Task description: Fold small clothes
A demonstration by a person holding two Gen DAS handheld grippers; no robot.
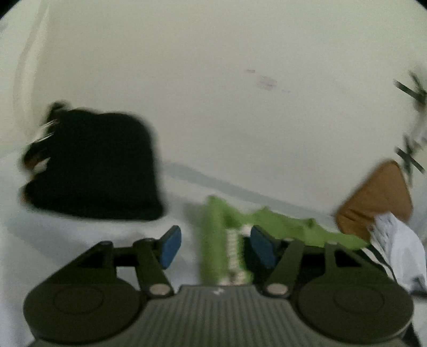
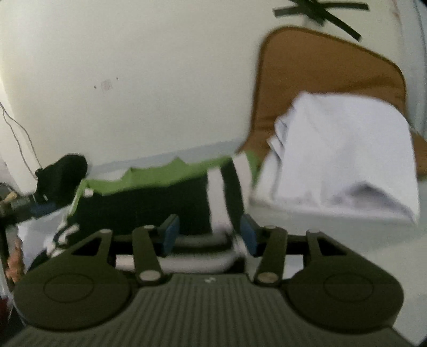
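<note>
Left tongs [image 1: 212, 247] stand apart over the green garment [image 1: 283, 227], its folded edge between the blue pads. Right tongs [image 2: 209, 232] also stand apart over that garment's black-and-white part. Around them on the white bench [image 1: 213, 106]: one black bundle [image 1: 98, 165] far left, one white folded cloth [image 2: 344, 152] on one brown mat [image 2: 328, 69] right.

Pale cream wall [image 1: 213, 80] with faint reddish smudge [image 1: 267, 82], black tape strips [image 2: 320, 10], soft light.

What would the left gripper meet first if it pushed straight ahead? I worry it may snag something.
Most likely the green garment, lying between the open fingers of the left gripper. Beyond it stands the pale wall. The blur leaves depth uncertain.
</note>
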